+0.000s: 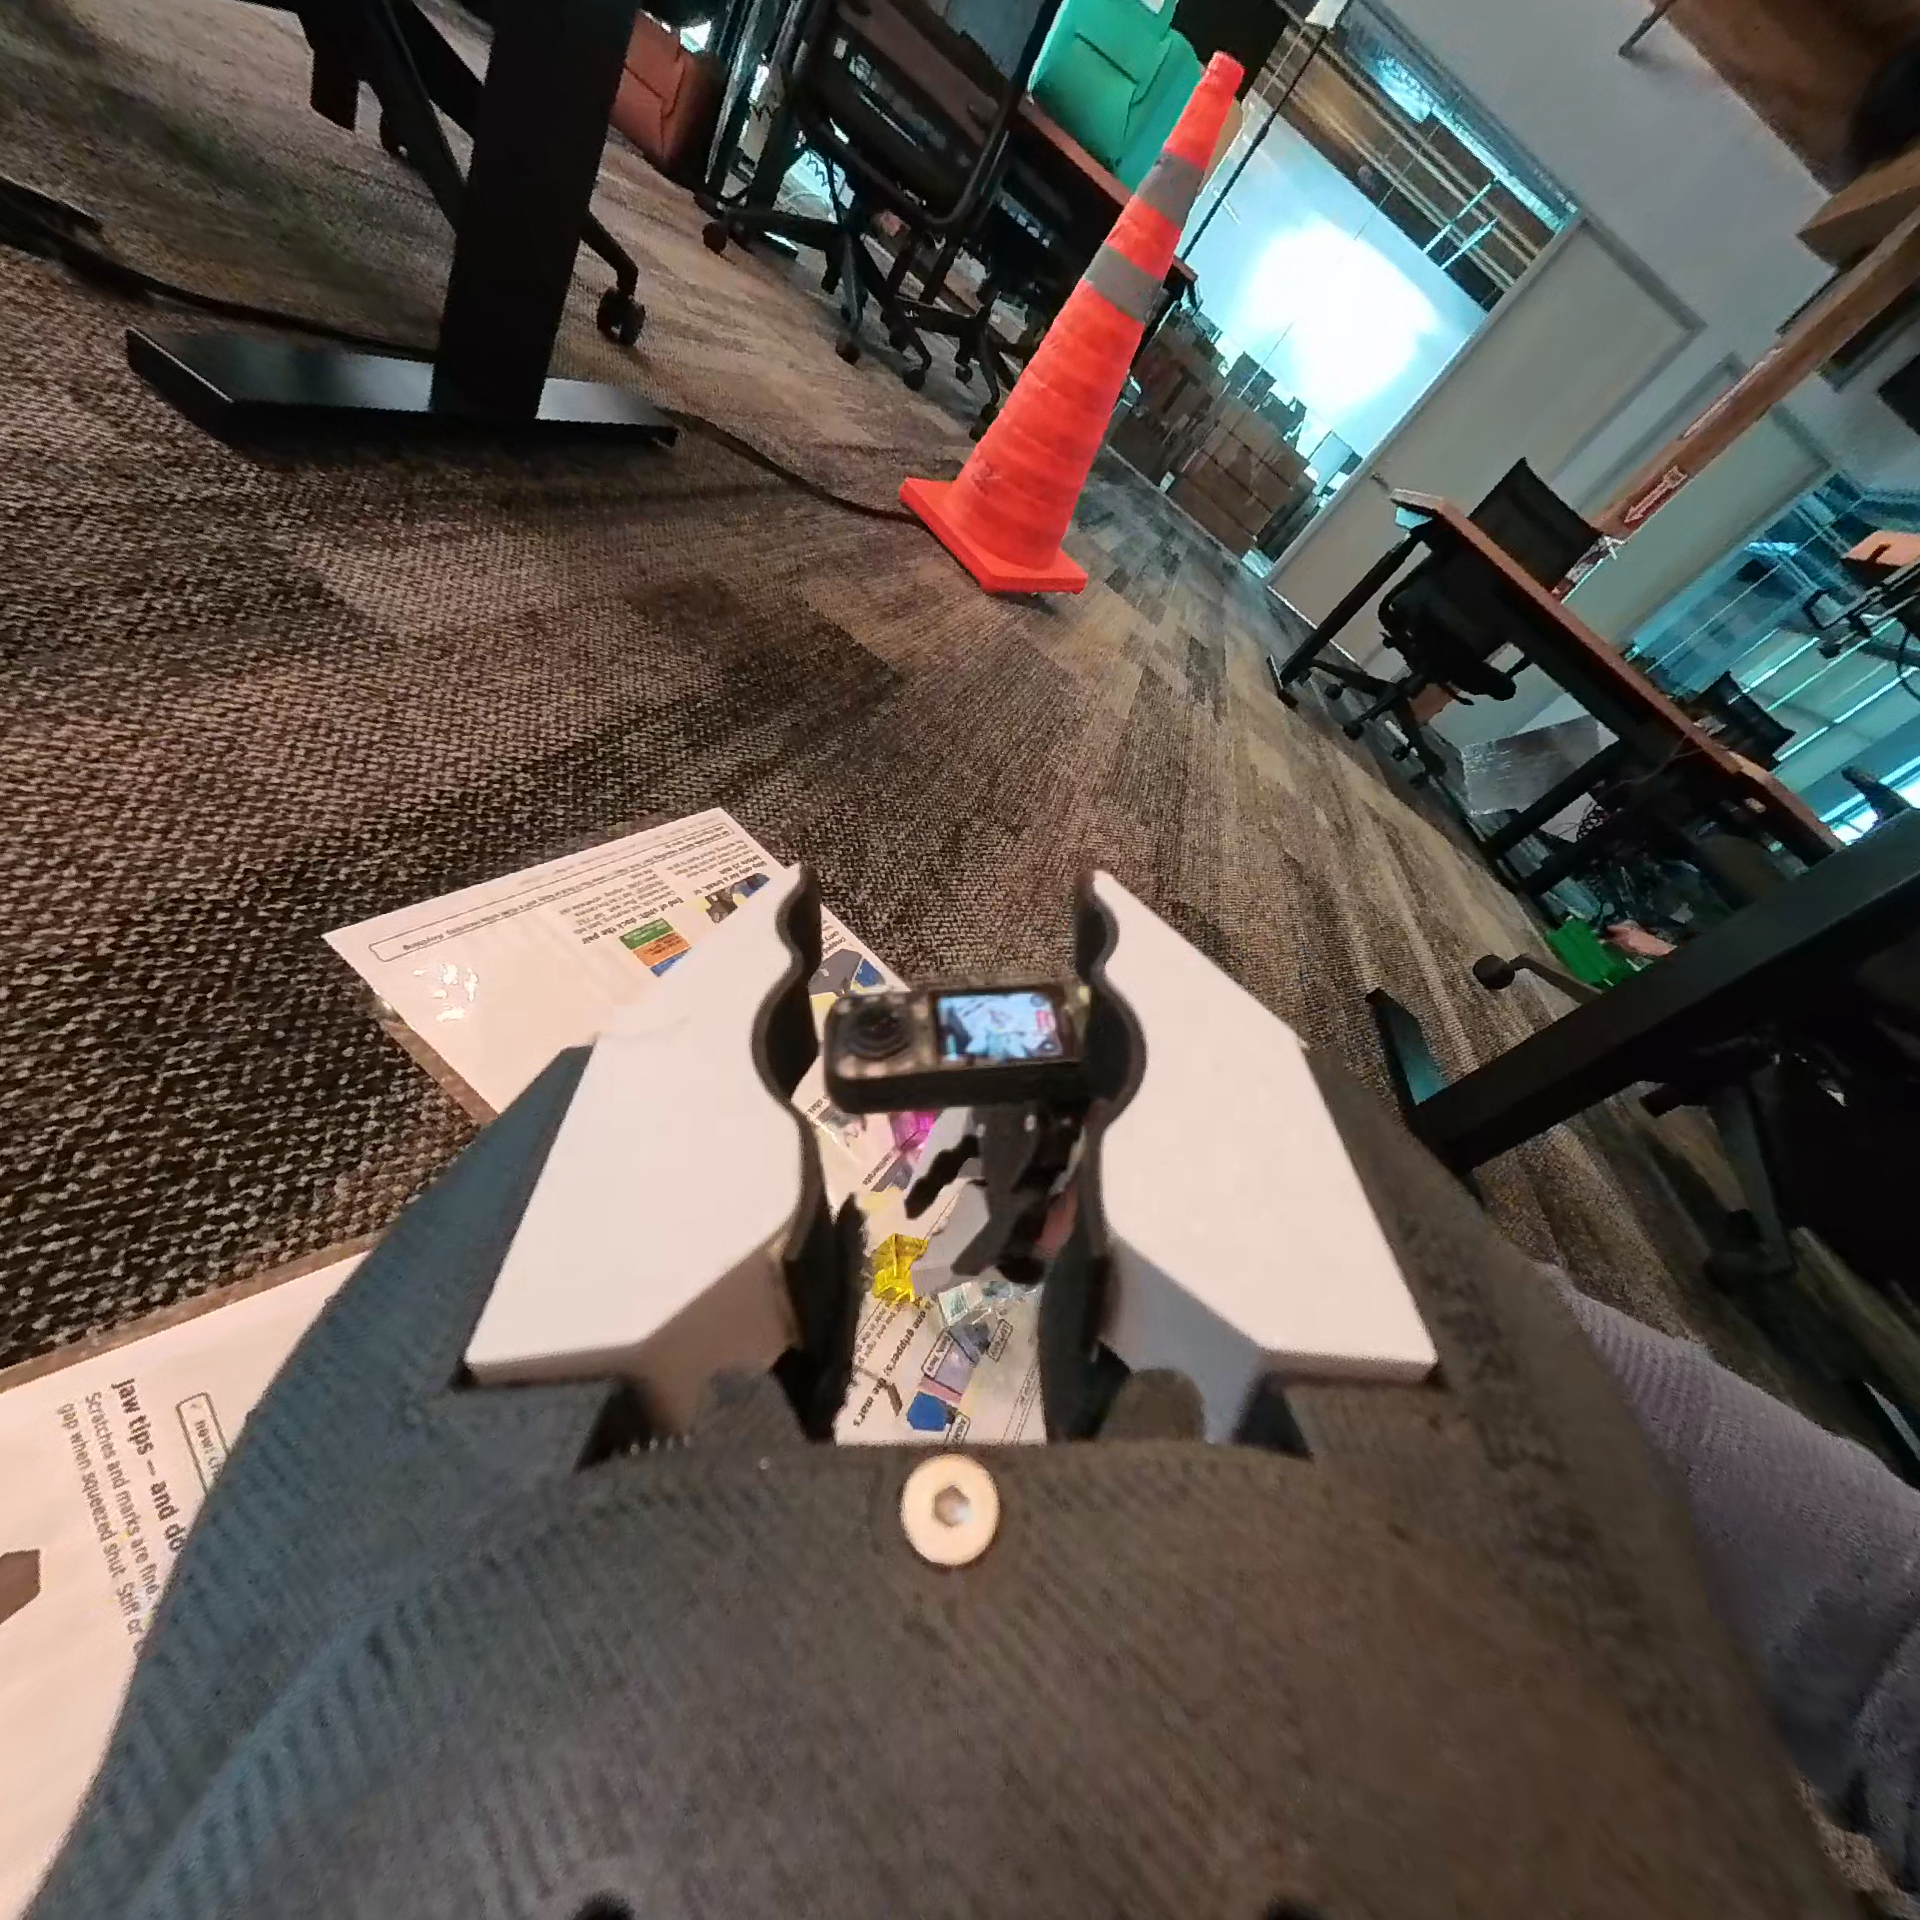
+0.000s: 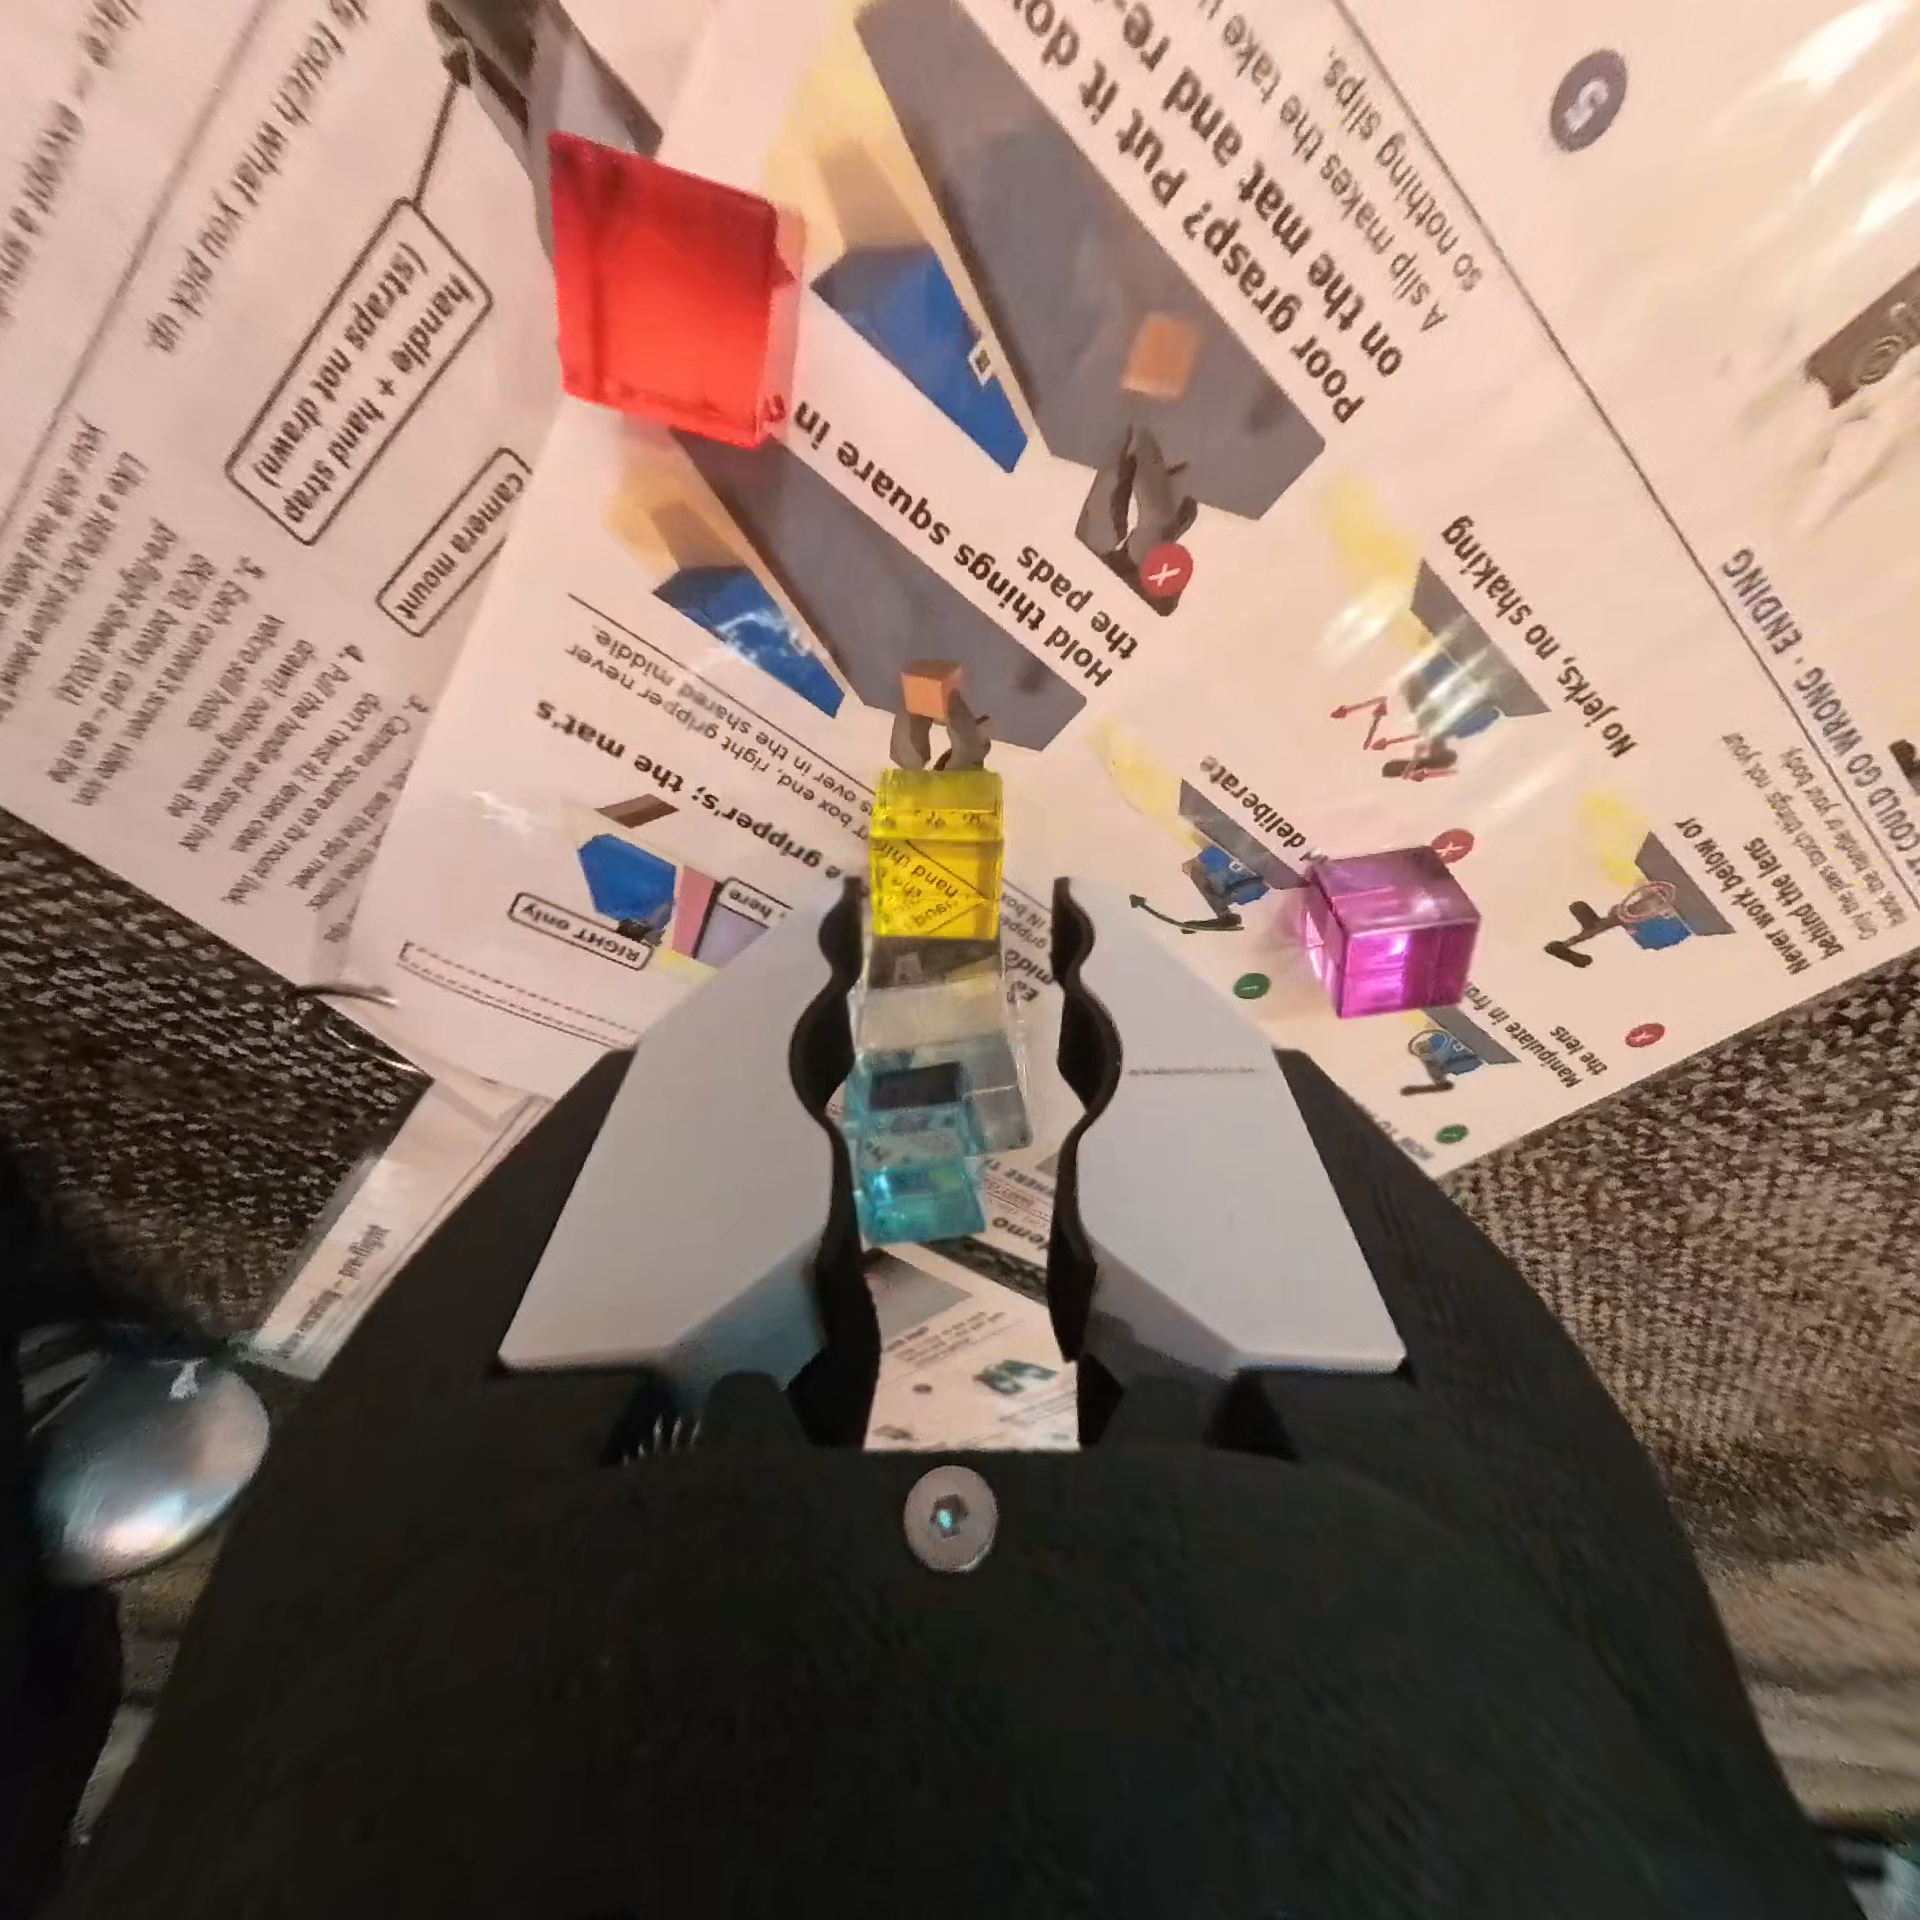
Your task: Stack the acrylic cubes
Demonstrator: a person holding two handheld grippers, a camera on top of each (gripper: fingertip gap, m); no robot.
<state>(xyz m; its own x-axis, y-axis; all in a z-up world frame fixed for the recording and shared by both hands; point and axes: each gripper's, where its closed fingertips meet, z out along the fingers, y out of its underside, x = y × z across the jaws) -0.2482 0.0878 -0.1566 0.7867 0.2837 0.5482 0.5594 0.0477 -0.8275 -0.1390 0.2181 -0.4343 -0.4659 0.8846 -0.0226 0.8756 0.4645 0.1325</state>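
Note:
My right gripper [image 2: 954, 904] points down at printed sheets [image 2: 1351, 312] on the carpet. Three see-through cubes stand in a line between its fingers: yellow [image 2: 940, 868] at the tips, clear [image 2: 935, 997] behind it, cyan [image 2: 914, 1153] nearest the camera. A gap shows between the right pad [image 2: 1081, 987] and the clear cube, so the jaws are open. A red cube [image 2: 670, 291] and a magenta cube [image 2: 1387, 930] lie apart on the sheets. My left gripper [image 1: 945, 904] is open and empty, low over a sheet [image 1: 520, 956]. The right gripper's camera [image 1: 956, 1039] shows ahead of it, above the yellow cube [image 1: 899, 1273].
An orange cone [image 1: 1081, 343] stands on the carpet [image 1: 520, 675] ahead. A black desk leg [image 1: 499, 208] and office chairs are at the back left. A black table frame [image 1: 1662, 997] is at the right. A round shiny object [image 2: 145, 1455] lies at the lower left. Tip to tip, the grippers are about 30 cm apart.

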